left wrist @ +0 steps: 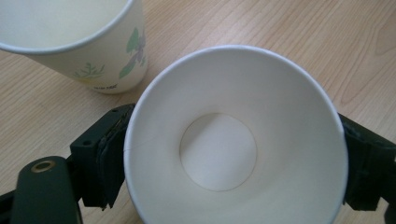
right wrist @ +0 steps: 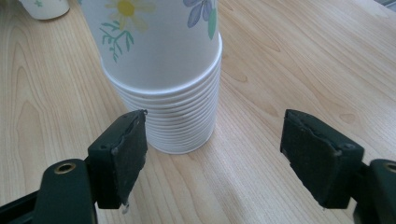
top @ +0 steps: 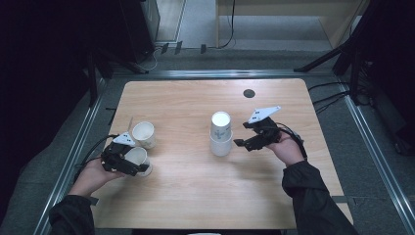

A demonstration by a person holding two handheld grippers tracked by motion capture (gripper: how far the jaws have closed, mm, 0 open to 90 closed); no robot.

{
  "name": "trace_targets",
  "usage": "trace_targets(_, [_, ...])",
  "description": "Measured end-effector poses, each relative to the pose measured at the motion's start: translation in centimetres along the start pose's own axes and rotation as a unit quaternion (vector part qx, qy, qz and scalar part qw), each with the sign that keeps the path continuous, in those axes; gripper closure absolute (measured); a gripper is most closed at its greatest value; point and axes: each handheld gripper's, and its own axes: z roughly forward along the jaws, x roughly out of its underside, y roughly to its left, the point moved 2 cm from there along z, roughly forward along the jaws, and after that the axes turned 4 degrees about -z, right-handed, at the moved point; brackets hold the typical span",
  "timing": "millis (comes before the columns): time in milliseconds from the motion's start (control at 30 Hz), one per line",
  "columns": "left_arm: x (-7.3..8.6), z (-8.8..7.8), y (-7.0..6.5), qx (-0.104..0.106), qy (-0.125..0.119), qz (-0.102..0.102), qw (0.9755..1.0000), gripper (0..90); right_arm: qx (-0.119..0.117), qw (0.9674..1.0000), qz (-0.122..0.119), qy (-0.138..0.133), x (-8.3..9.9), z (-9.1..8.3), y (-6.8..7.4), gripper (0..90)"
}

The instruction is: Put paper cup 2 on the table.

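Observation:
A white paper cup (left wrist: 219,154) stands upright on the wooden table (top: 195,186), near its left edge, and I look straight down into it. My left gripper (left wrist: 233,168) has one jaw on each side of this cup (top: 136,155); the rim keeps its round shape and the pads do not squeeze it, so the gripper (top: 138,161) is open. A second flowered cup (left wrist: 93,46) stands just behind it (top: 143,133). At mid-table is a stack of nested flowered cups (top: 220,133). My right gripper (right wrist: 215,154) is open just short of the stack (right wrist: 168,93), with nothing between its pads.
A small black round disc (top: 249,93) sits near the table's far edge. Metal rails (top: 372,147) run along both sides of the table, with cables on the floor beyond. Bare wood lies between the two groups of cups.

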Motion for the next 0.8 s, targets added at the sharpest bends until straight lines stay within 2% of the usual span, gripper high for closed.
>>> trace_targets(233, [-0.1,-0.1,0.0,-0.004,-0.003,-0.001,1.0000,12.7,0.000,1.0000,-0.002,0.002,0.0,0.0,0.0,23.0])
trace_targets(400, [-0.2,-0.4,-0.1,0.001,-0.009,-0.002,1.0000,12.4,0.000,1.0000,-0.002,0.002,0.0,0.0,0.1,23.0])
trace_targets(600, [-0.6,-0.9,-0.5,0.007,-0.019,0.006,0.9998,11.7,0.000,1.0000,-0.005,0.004,0.0,0.0,0.1,23.0])
trace_targets(800, [-1.0,-1.4,-0.8,0.003,-0.030,0.014,0.9995,10.4,0.000,1.0000,-0.007,0.006,0.1,0.0,0.1,23.0])
